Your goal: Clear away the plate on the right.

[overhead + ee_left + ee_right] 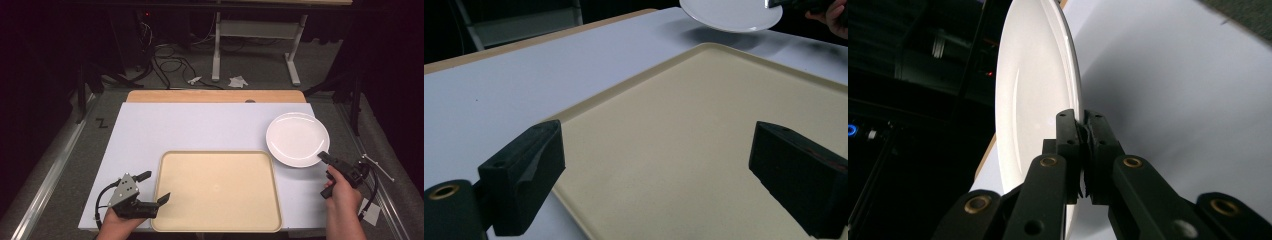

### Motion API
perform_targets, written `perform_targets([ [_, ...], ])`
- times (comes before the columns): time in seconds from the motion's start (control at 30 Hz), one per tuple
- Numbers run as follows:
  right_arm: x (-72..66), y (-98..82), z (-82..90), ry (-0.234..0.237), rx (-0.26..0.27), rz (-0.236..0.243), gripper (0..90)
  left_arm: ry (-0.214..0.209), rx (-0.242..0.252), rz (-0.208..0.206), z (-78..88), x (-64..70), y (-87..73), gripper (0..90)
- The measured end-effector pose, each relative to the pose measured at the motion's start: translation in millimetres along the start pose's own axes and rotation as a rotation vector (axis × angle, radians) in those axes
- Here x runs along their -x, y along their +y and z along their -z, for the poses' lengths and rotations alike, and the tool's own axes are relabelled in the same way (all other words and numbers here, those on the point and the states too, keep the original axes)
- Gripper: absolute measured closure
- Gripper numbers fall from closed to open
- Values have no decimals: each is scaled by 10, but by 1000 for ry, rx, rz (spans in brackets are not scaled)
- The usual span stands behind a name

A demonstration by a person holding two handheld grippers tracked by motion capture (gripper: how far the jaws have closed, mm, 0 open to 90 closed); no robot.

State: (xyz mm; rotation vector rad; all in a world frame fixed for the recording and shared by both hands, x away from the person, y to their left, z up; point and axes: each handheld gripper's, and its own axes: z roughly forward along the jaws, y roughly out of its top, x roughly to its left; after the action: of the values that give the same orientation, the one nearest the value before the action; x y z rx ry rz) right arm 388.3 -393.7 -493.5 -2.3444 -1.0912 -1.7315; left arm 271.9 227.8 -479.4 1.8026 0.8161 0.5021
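Over matte white table, right gripper pinches round glossy plate.

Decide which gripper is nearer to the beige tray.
Left. The left gripper has its open jaws at the tray's left edge; the right gripper, clamped on the white plate's rim, is beyond its right corner.

One plate, one tray

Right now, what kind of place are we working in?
Probably a lab or recording workspace, not a kitchen: a white work table, loose cables on the floor, and another bench's metal legs behind, all against dark surroundings.
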Motion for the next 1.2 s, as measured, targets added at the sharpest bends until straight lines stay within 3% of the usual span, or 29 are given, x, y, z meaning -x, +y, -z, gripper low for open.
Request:
perform_targets([
  [0.33, -157, -88, -59, 53, -66, 53, 885, 11, 6, 1, 9, -7, 4, 72],
  [0.57, -250, -155, -106, 75, -108, 84, 885, 33, 16, 8, 19, -20, 9, 19],
  [1.0, -409, -276, -180, 100, -176, 135, 886, 30, 17, 11, 21, -34, 6, 19],
  [1.2, -572, -329, -226, 122, -210, 168, 886, 29, 17, 10, 28, -40, 5, 19],
])
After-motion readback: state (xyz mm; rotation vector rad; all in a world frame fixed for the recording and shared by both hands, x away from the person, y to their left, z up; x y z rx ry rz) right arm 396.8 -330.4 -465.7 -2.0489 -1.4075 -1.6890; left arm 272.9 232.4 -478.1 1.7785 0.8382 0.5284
